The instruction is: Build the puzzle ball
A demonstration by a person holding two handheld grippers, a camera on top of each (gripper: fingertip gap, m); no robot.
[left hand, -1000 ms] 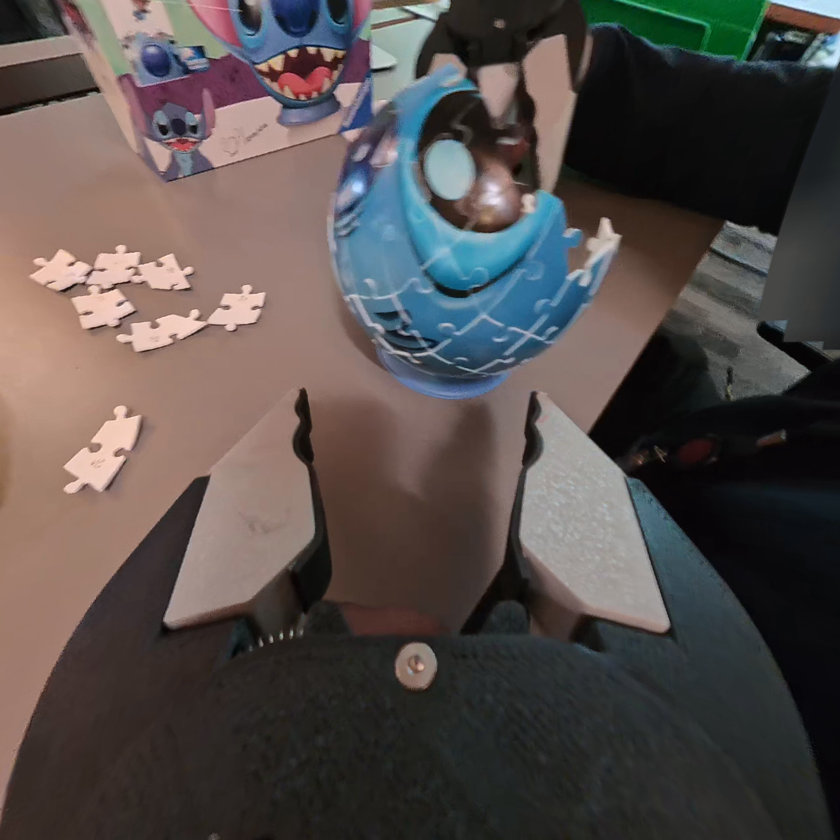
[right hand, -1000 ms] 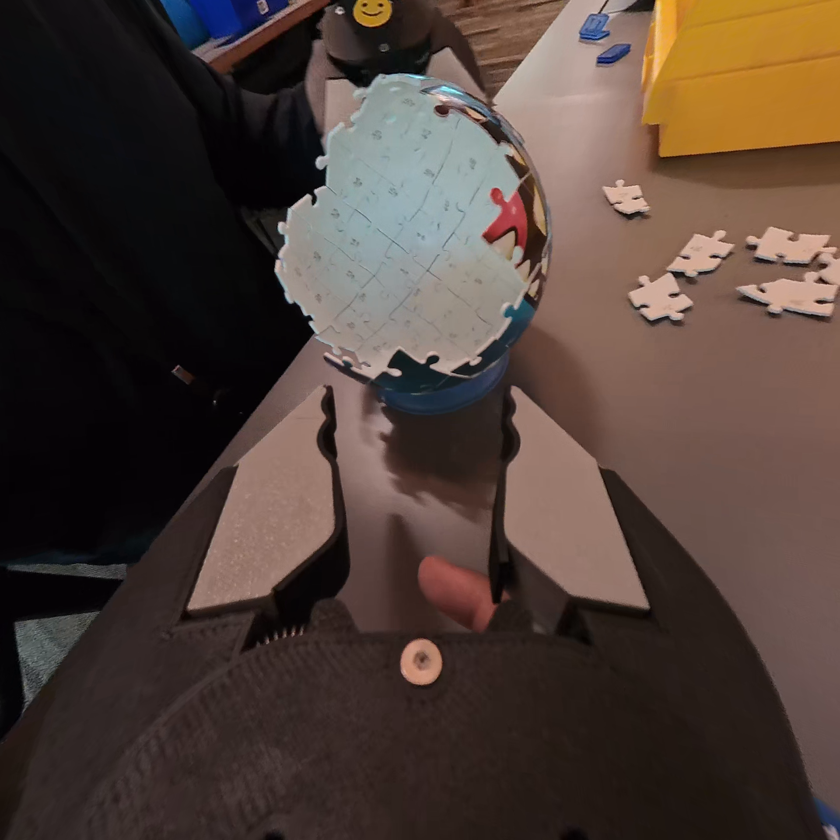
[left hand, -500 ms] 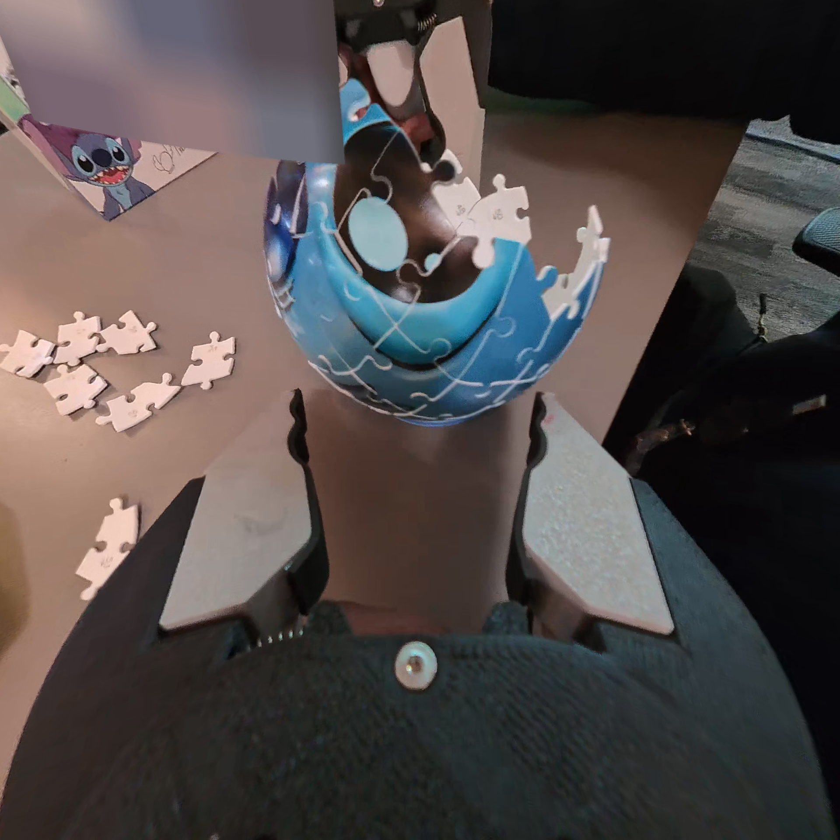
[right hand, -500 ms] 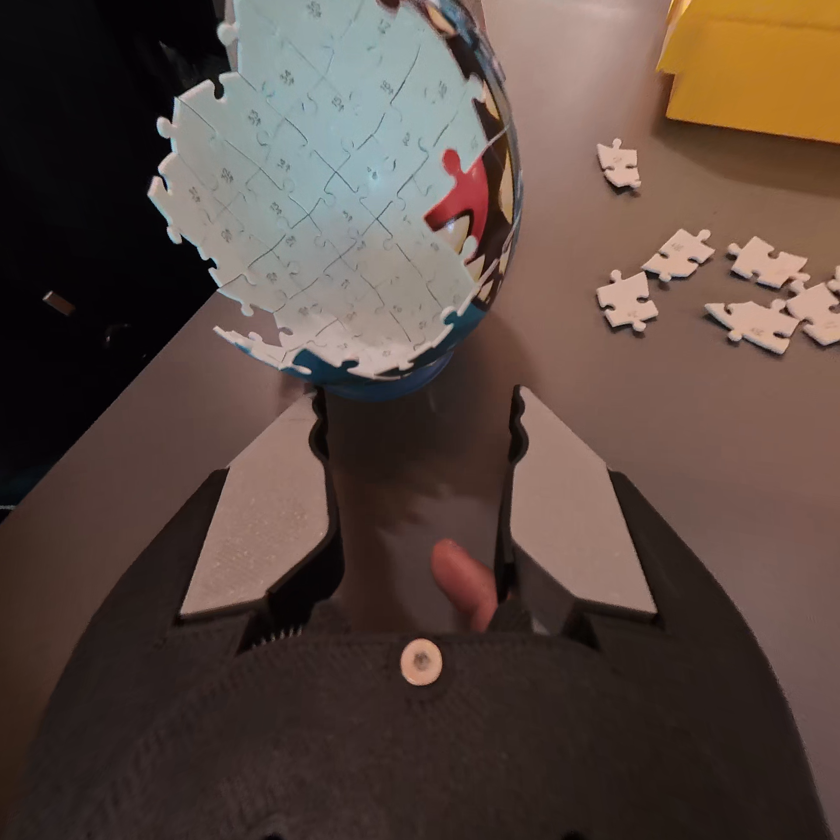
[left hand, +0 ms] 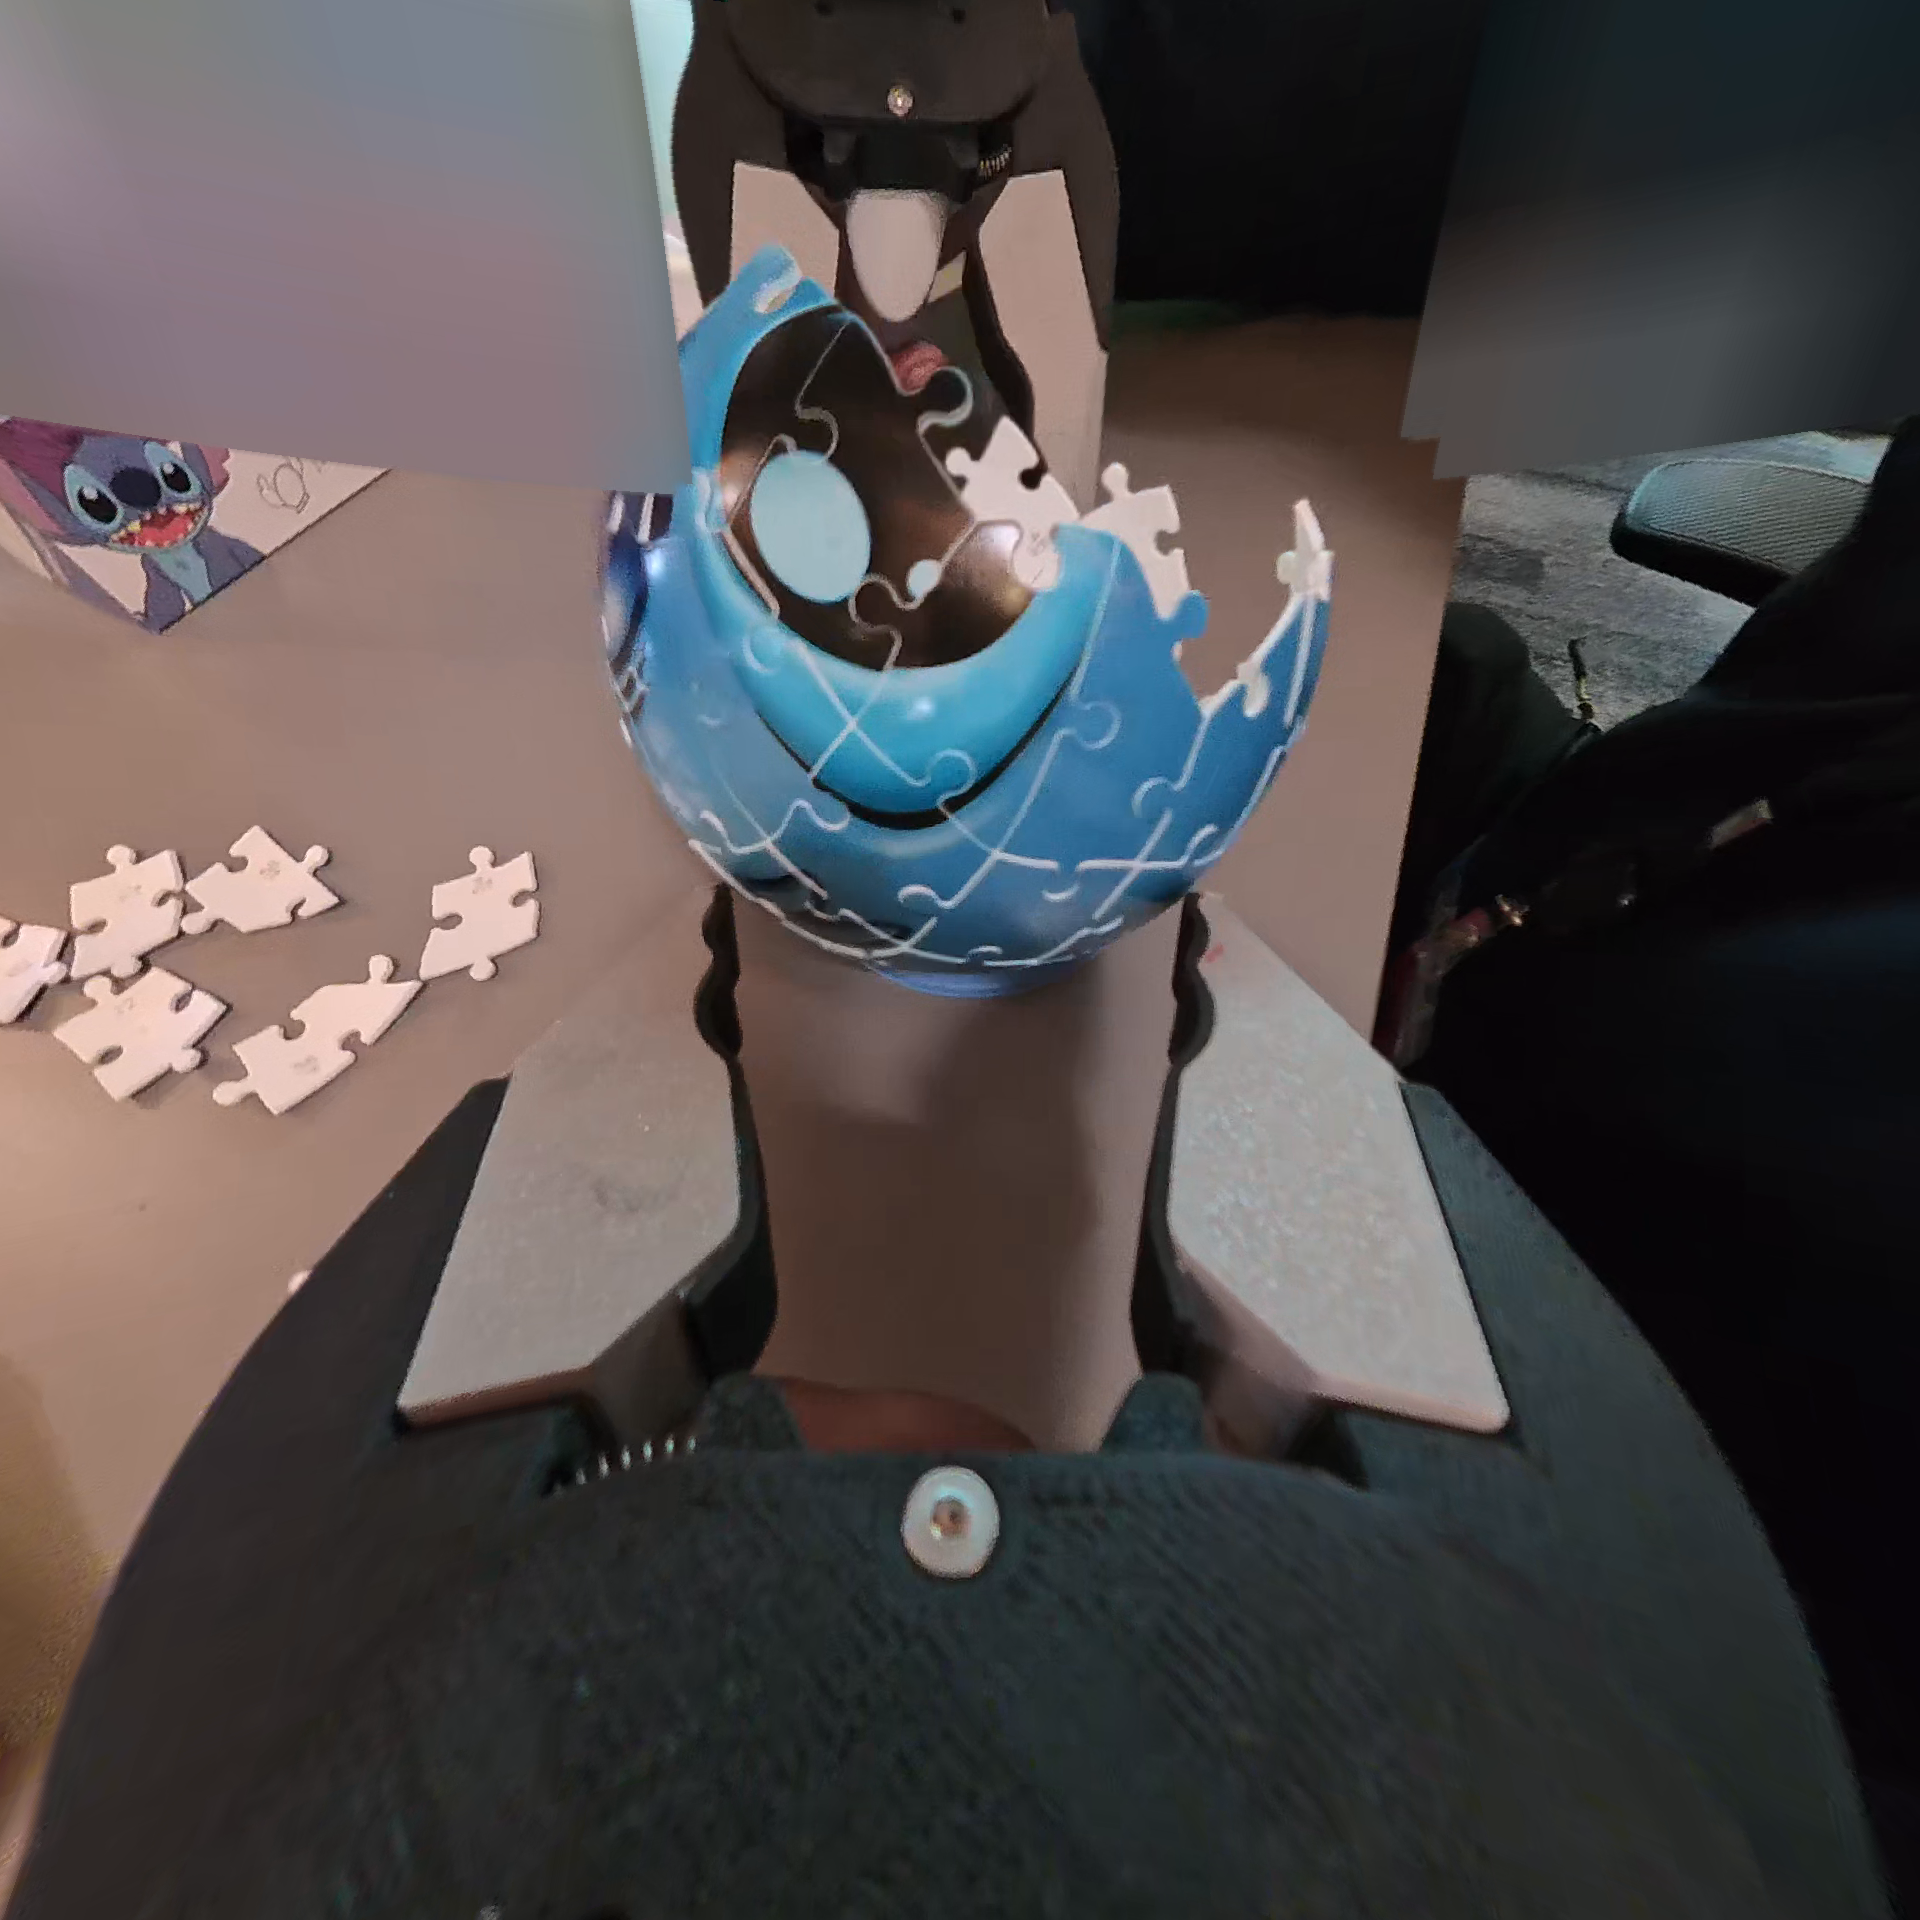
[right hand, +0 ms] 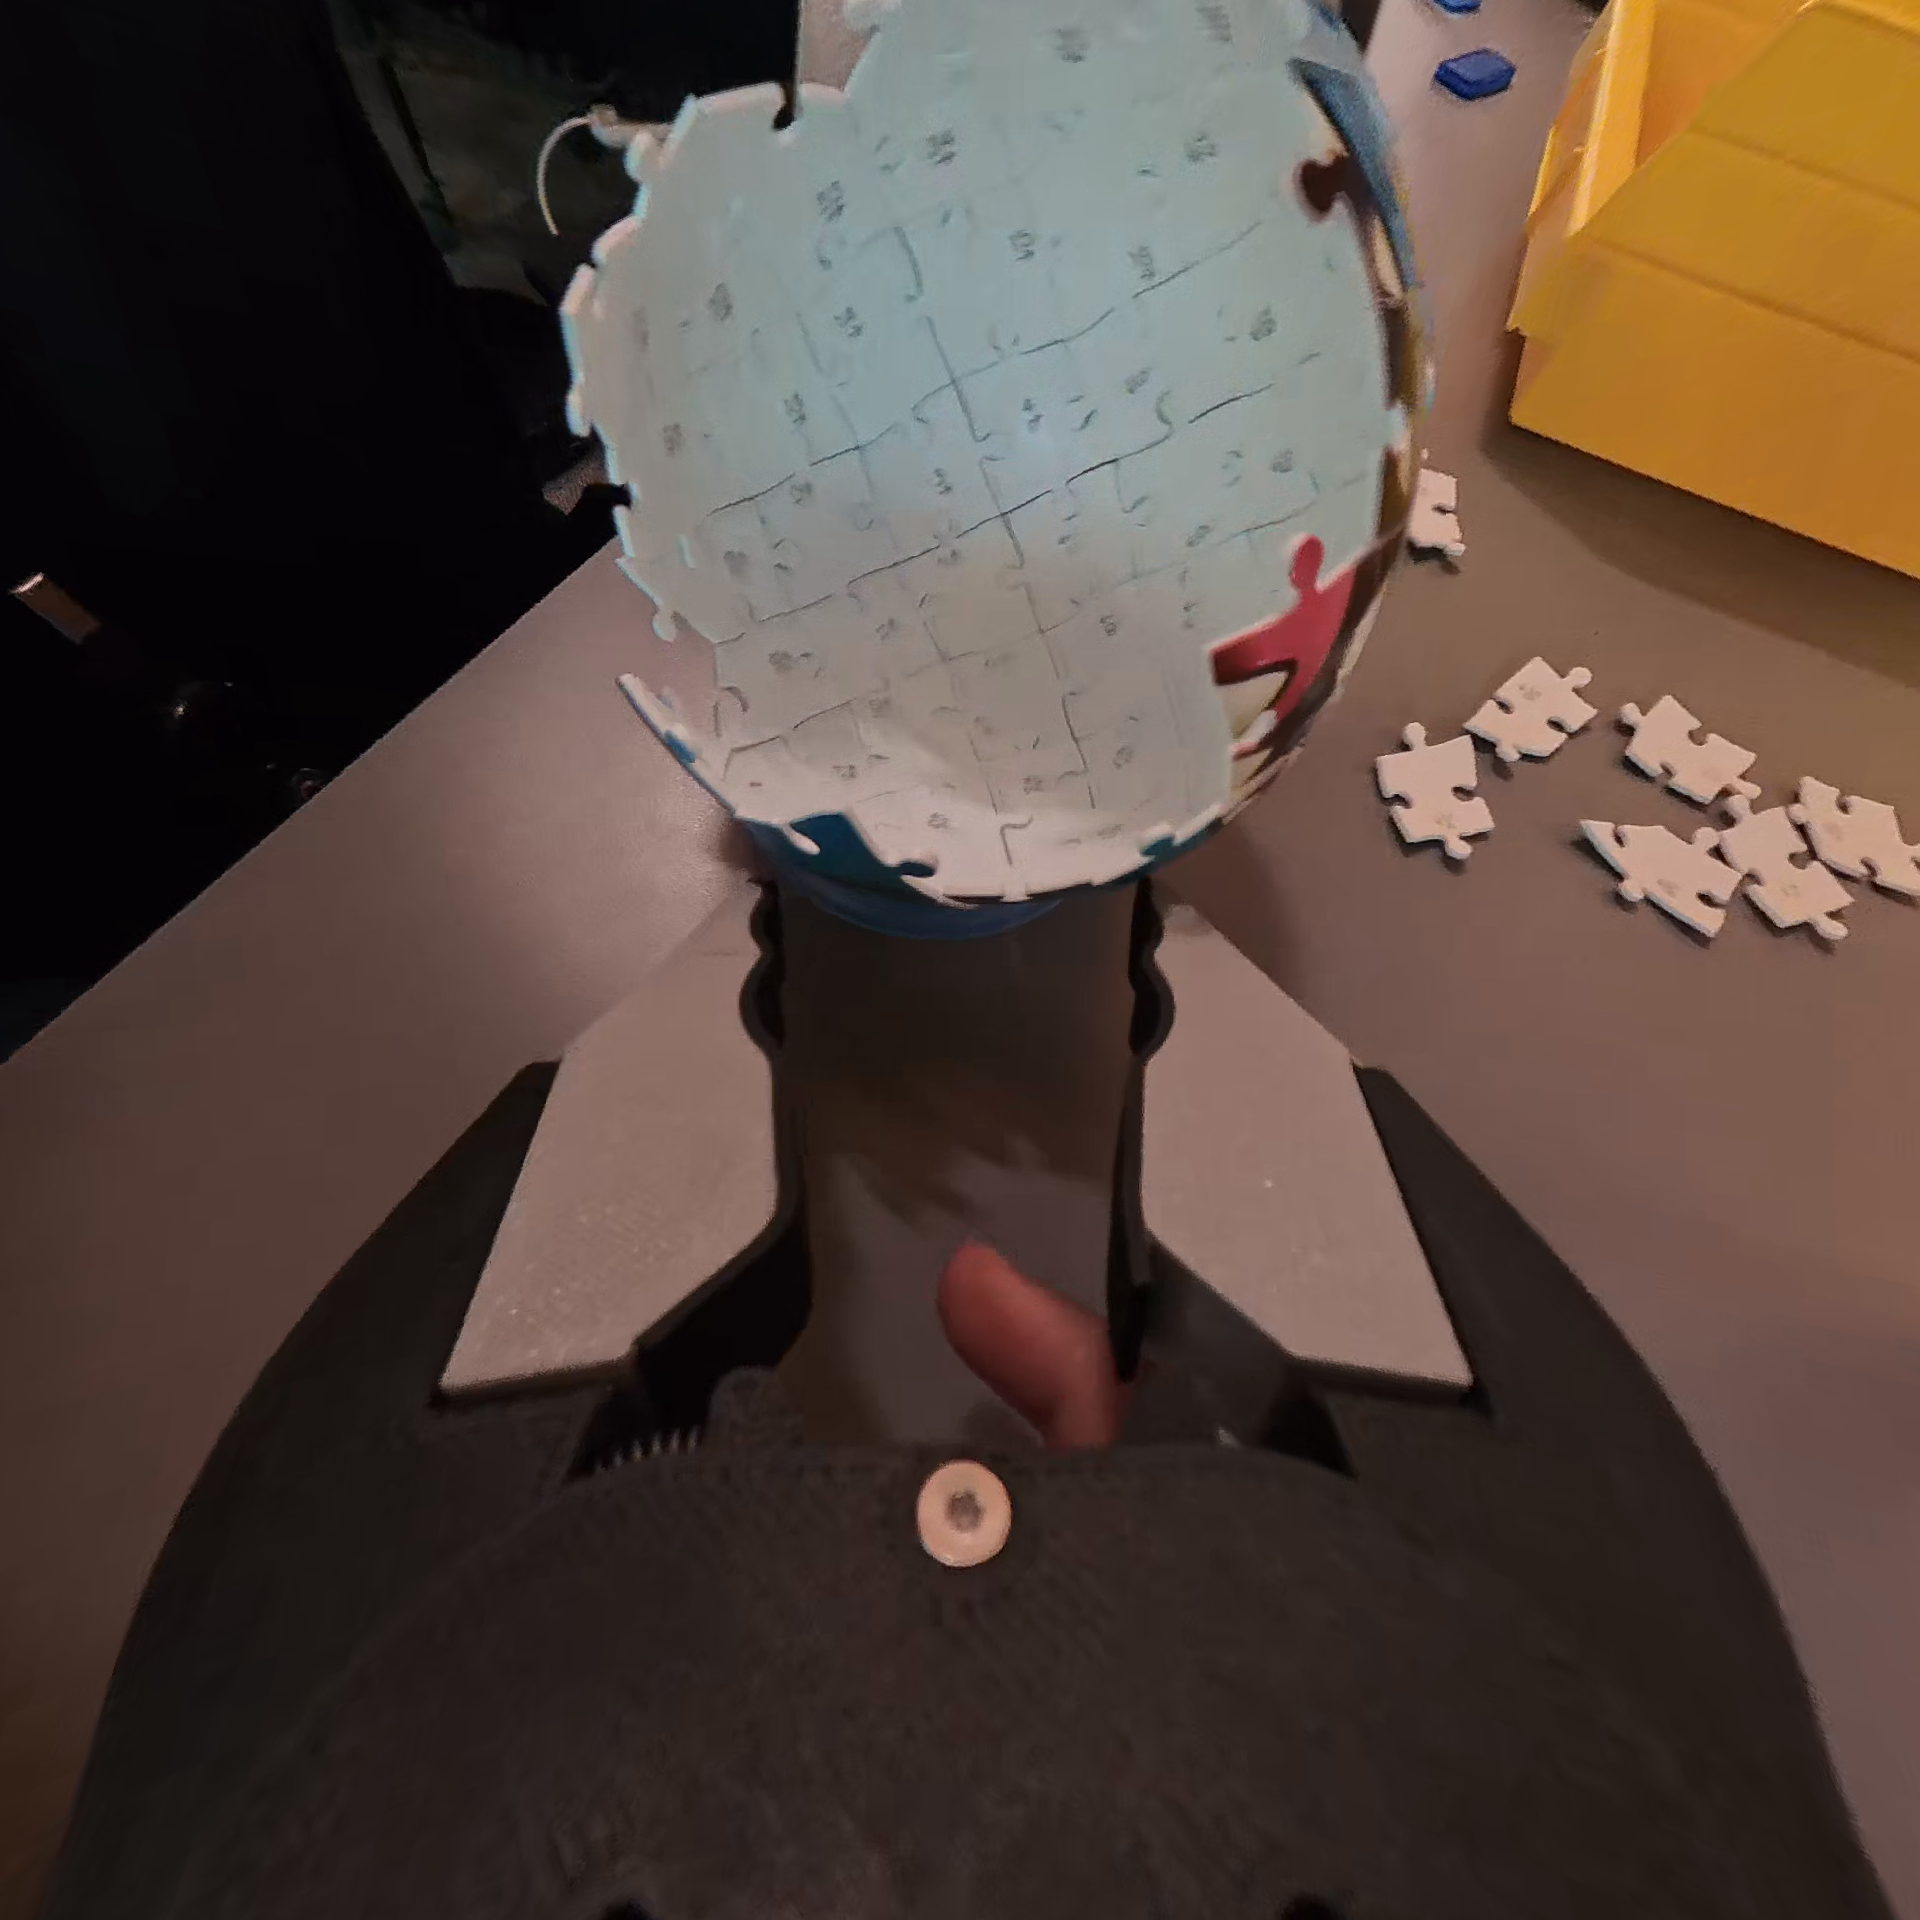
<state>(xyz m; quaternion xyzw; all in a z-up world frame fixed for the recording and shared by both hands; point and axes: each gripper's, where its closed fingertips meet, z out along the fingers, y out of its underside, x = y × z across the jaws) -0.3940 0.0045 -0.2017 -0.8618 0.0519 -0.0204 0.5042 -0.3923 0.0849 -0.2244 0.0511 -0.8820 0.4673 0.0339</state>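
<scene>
The puzzle ball (left hand: 966, 727), about half built, is sitting on its blue ring stand (left hand: 971, 982) near the bench (left hand: 364, 748) edge, with the stand touching the bench top. Its blue printed outside is facing the left wrist view; its pale, numbered inside (right hand: 987, 468) is facing the right wrist view, with a jagged open rim along the top and one side. The left tongs (left hand: 951, 966) are standing open and empty, tips just beside the lower shell on either side, gripping nothing. The right tongs (right hand: 956, 935) are likewise standing open and empty, tips at the level of the stand from the opposite side; whether they are touching it cannot be told. In the left view the right tongs (left hand: 894, 343) are showing behind the ball, facing the camera. Loose pieces (left hand: 208, 966) are lying white side up on the bench, well apart from the ball; the same scatter (right hand: 1662, 810) is showing in the right view. The puzzle box (left hand: 156, 520) is standing farther back. A yellow bin (right hand: 1745, 312) is resting beyond the pieces.
</scene>
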